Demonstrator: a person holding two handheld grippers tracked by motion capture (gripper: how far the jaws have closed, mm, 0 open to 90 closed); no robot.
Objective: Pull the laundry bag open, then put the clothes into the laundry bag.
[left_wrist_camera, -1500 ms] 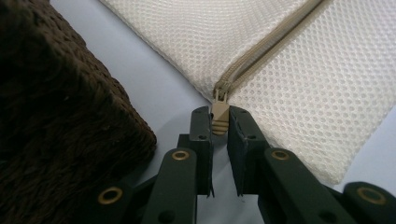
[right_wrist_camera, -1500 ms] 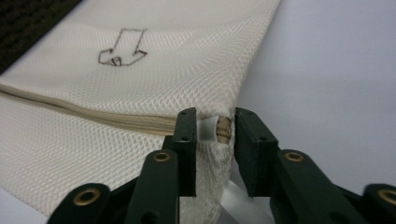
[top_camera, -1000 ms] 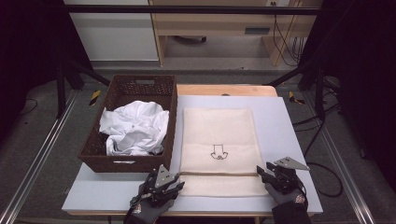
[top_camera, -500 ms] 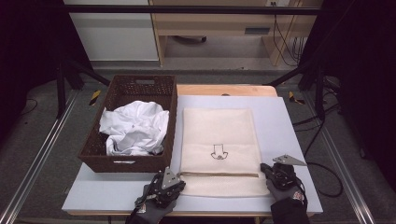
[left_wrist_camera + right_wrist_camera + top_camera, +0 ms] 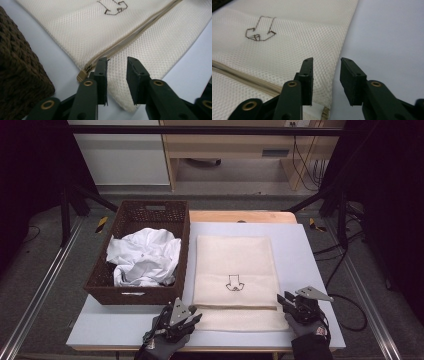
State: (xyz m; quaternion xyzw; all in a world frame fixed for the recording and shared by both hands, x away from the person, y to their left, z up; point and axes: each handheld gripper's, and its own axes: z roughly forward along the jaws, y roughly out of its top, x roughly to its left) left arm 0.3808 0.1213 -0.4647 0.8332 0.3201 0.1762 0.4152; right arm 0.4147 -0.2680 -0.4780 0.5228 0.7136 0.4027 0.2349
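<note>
On the worktop we've got a cream mesh bag lying flat beside the basket of white clothes. Both tongs, left and right, are parted and empty. Looks like unzipping's next: grab the zipper pull.

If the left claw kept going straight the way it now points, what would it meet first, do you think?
Most likely the cream mesh laundry bag, near its zipper pull. The left claw is open and already over the bag's corner, though height above it is unclear.
</note>
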